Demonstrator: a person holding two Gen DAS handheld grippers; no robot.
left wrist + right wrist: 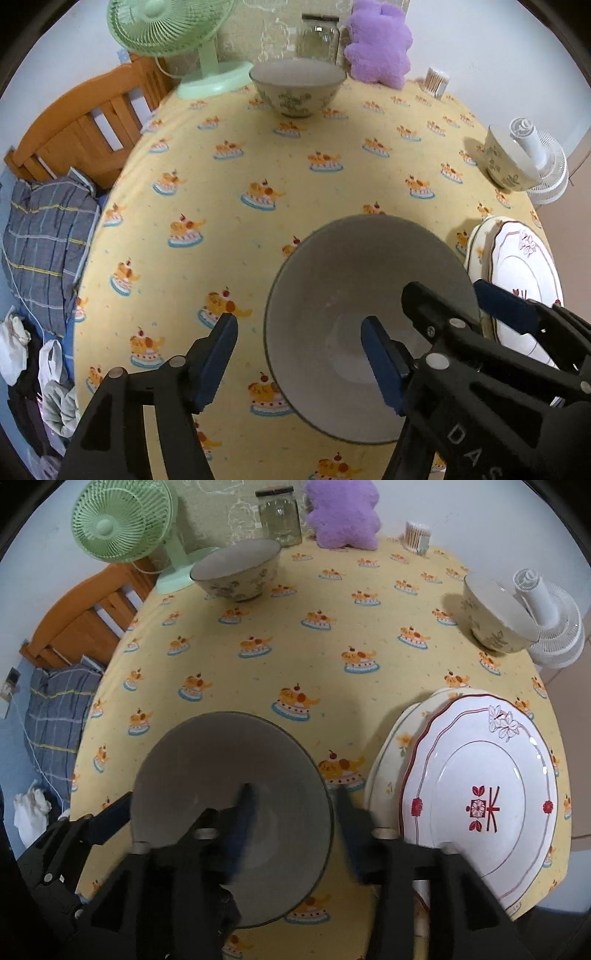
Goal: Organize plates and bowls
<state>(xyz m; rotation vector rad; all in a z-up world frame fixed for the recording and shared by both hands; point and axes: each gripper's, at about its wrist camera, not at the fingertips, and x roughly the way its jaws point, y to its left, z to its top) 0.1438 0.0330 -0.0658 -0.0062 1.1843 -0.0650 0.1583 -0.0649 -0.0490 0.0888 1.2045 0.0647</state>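
The grey bowl (pixel 369 325) is sitting on the yellow-clothed bench (pixel 258 155), its left rim straddled by the left tool (pixel 299 343), which is gaping open. From the right wrist, the right tool (pixel 291 801) is likewise standing open across the right rim, beside stacked plates (pixel 480 797).

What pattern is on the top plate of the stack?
The top plate is white with a red scalloped rim line, red flowers and a central red motif; clearest in the right wrist view.
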